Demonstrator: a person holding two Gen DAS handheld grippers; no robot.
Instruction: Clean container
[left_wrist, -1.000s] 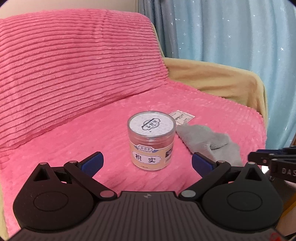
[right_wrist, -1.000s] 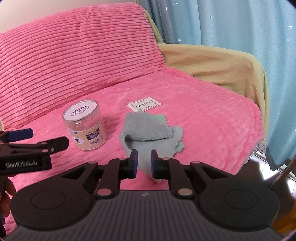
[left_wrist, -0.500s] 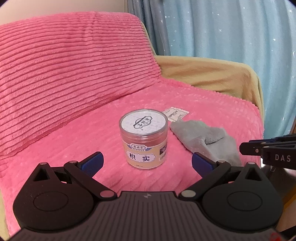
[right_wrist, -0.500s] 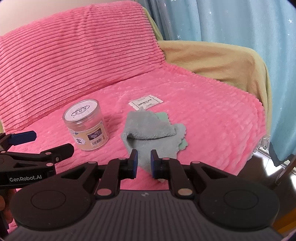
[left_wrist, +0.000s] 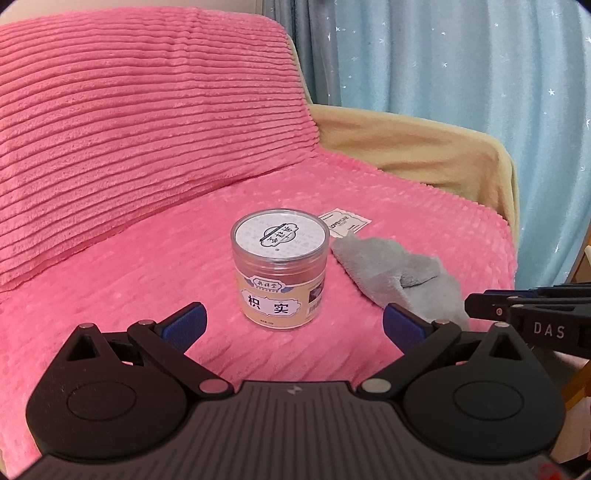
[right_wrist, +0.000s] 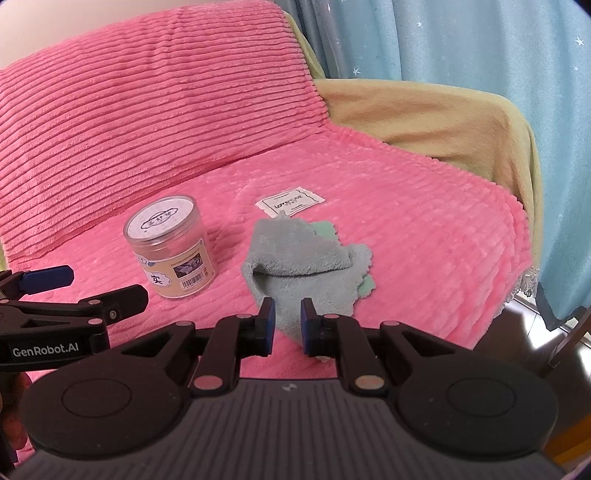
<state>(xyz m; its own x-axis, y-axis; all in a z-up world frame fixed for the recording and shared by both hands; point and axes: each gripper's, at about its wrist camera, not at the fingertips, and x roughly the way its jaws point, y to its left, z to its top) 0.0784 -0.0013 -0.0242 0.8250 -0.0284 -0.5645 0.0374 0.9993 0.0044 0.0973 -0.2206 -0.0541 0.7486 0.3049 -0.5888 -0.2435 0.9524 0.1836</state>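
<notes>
Pink ribbed sofa cover (left_wrist: 110, 147), blue curtain (left_wrist: 461, 74) behind. Centre frame: upright lidded container (left_wrist: 280, 273), grey cloth (left_wrist: 399, 273) just right. Left claw (left_wrist: 293, 325) wide open; right claw (right_wrist: 287, 325) narrowly parted, gripping nothing, near cloth edge.

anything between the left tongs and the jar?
Nothing visible. The left tongs are open and short of the jar, with only bare pink blanket between. The grey cloth lies off to the jar's right.
</notes>
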